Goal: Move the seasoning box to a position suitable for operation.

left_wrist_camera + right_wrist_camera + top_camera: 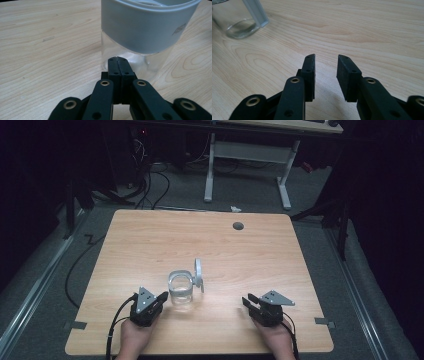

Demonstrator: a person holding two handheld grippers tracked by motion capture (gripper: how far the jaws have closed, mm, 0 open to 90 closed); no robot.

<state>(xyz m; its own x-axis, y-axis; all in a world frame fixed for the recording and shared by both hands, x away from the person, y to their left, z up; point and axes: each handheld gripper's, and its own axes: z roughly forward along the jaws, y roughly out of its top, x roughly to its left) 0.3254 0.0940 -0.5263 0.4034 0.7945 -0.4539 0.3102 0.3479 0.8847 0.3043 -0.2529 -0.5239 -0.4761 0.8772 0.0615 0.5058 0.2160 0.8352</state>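
Wooden bench [150, 240] carries a glass jar [180, 288]; left hand-held gripper [161, 298] closed beside it, right hand-held gripper [248, 300] parted, empty.

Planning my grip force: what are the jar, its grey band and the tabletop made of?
Jar: looks like clear glass, since the wood grain shows through its base. Grey band: matte and opaque, possibly silicone or frosted plastic; hard to tell. Tabletop: light wood-grain surface with a smooth, low sheen, likely laminate.

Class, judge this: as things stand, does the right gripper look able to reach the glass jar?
Probably yes. The right gripper is open, and bare table lies between it and the jar; the shut left gripper sits at the jar's other side.
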